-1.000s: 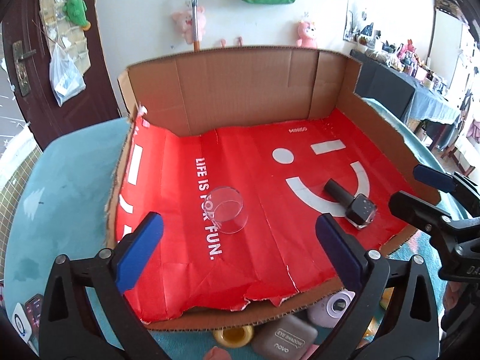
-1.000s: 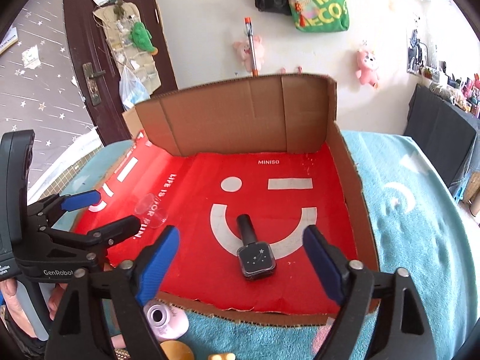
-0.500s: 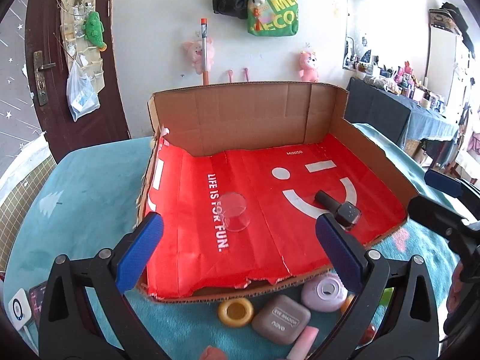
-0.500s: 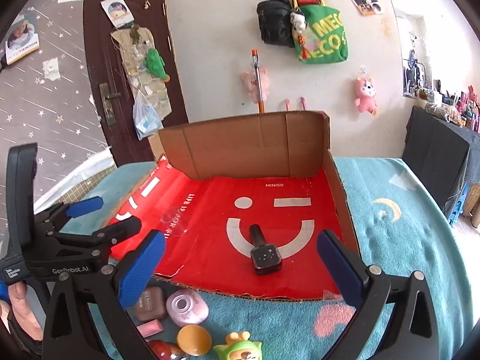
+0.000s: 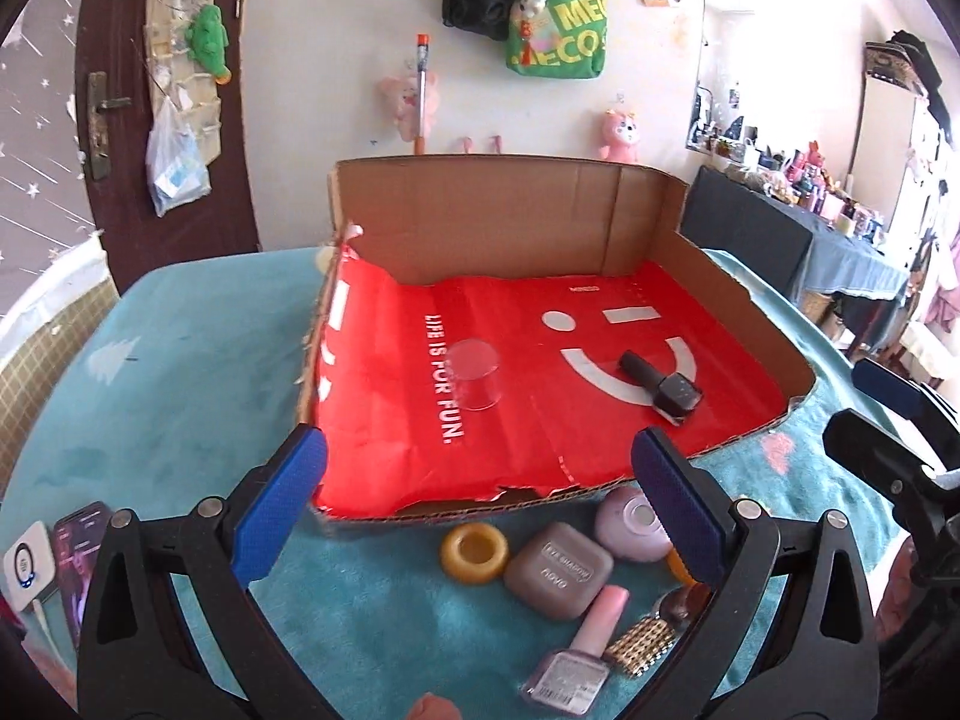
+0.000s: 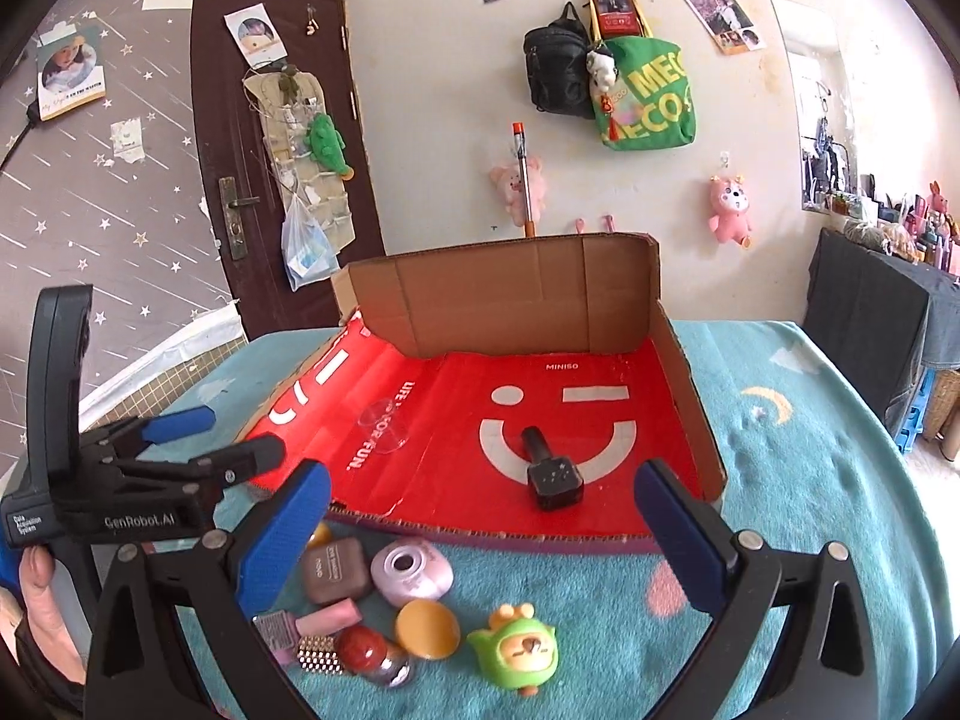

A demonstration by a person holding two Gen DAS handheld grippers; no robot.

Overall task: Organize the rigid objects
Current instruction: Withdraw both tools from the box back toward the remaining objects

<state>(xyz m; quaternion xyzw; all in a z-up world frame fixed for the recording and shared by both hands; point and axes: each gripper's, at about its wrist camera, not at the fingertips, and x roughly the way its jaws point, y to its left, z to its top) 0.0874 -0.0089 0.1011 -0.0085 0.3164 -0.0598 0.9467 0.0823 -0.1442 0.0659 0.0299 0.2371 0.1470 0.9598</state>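
Observation:
A cardboard box point(image 5: 498, 222) with a red liner point(image 6: 456, 468) holds a clear plastic cup point(image 5: 474, 375) and a black bottle point(image 5: 660, 387); both also show in the right wrist view, cup point(image 6: 384, 426) and bottle point(image 6: 549, 471). In front of the box lie a yellow ring point(image 5: 474, 552), a brown eye-shadow case point(image 5: 558, 567), a pink round jar point(image 6: 411, 567), a pink nail polish point(image 5: 585, 642), an orange disc point(image 6: 427, 627) and a green toy point(image 6: 522, 651). My left gripper point(image 5: 474, 504) is open and empty above these items. My right gripper point(image 6: 480, 534) is open and empty.
The box sits on a table with a teal cloth point(image 6: 780, 450). A phone point(image 5: 78, 564) and a white device point(image 5: 27, 564) lie at the left near edge. A dark cabinet point(image 6: 870, 312) stands to the right.
Both grippers have drawn back and up from the box. The loose items in front of the box have come into view. The cup and bottle have not moved.

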